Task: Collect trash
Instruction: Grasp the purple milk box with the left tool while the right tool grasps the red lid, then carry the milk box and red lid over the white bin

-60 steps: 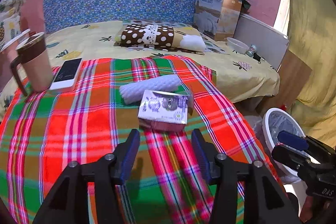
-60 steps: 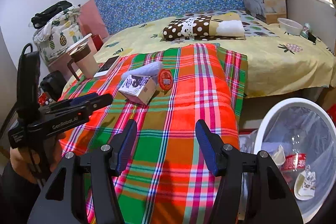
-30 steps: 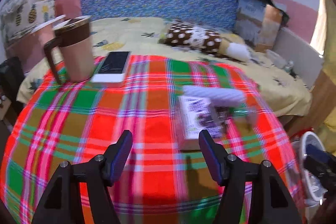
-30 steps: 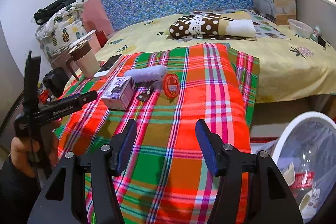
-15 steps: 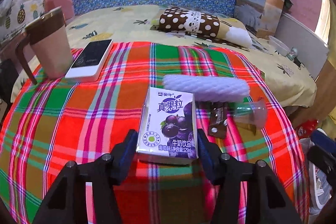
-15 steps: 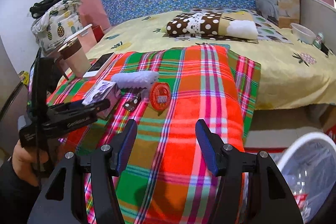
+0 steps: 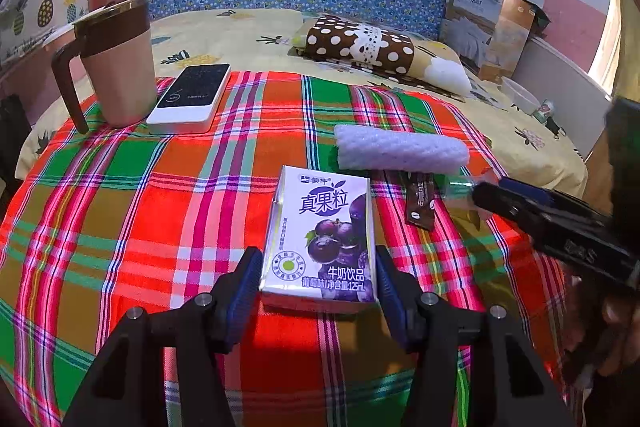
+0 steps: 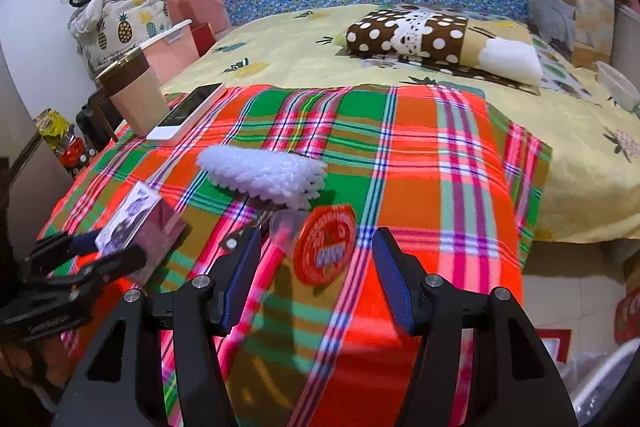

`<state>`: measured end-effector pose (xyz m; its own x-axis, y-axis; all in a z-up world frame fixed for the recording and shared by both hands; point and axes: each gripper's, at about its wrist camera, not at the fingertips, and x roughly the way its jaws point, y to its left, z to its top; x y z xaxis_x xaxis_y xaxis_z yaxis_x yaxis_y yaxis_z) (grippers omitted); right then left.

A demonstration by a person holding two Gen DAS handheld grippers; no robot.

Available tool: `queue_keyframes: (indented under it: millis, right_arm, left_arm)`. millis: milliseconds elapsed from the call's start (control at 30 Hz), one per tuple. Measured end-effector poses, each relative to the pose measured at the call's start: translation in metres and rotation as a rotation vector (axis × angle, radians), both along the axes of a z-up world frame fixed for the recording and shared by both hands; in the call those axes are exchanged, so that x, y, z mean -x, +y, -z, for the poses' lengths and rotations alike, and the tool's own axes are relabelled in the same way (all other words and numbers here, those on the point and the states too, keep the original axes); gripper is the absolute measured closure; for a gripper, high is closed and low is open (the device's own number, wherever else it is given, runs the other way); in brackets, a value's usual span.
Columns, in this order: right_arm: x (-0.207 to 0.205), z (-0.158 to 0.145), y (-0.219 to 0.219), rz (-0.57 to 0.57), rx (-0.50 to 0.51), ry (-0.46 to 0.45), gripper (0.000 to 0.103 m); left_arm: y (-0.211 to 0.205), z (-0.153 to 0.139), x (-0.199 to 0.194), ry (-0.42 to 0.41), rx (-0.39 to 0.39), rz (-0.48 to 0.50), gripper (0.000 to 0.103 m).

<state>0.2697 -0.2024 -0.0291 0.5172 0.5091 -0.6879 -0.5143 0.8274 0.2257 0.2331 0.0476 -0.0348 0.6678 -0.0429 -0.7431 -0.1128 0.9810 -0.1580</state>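
Note:
A purple grape milk carton [image 7: 324,227] lies flat on the plaid blanket [image 7: 160,207]. My left gripper [image 7: 316,259] straddles its near end, with both blue pads against its sides. Behind it lie a white foam net sleeve [image 7: 400,149], a brown sachet [image 7: 420,201] and a clear cup [image 7: 460,187] on its side. In the right wrist view that cup's red lid [image 8: 326,247] faces me, between the spread fingers of my right gripper [image 8: 316,239], which touch nothing. My left gripper [image 8: 112,247] and the carton [image 8: 136,223] show at the left there. My right gripper [image 7: 490,189] enters the left wrist view from the right.
A tan mug [image 7: 116,63] and a white-edged phone [image 7: 192,97] stand at the blanket's far left. A polka-dot pillow [image 7: 360,45], a boxed quilt [image 7: 488,27] and a small bowl [image 7: 520,95] lie further back. The rim of a white bin [image 8: 608,379] peeks in below the bed's right edge.
My left gripper has come down over the milk carton and narrowed onto its sides. My right gripper has swung left from the bin toward the red-lidded cup, now between its fingers.

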Motion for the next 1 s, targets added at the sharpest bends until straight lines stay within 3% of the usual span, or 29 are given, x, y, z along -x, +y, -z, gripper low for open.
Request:
queue_keyframes:
  millis: [200, 267, 567, 1000]
  right_arm:
    - [-0.006, 0.004, 0.005, -0.025, -0.018, 0.035, 0.044]
    - [-0.003, 0.004, 0.006, -0.028, -0.014, 0.035, 0.057]
    - [0.030, -0.013, -0.002, -0.015, -0.033, -0.005, 0.058]
    - [0.098, -0.030, -0.038, 0.065, -0.069, -0.047, 0.058]
  left_arm:
    - [0.001, 0.003, 0.000, -0.001, 0.010, 0.008, 0.047]
    - [0.001, 0.003, 0.000, -0.002, 0.010, 0.011, 0.047]
    - [-0.006, -0.004, 0.012, -0.021, 0.010, 0.031, 0.047]
    - [-0.034, -0.029, 0.070, -0.069, 0.035, 0.090, 0.047]
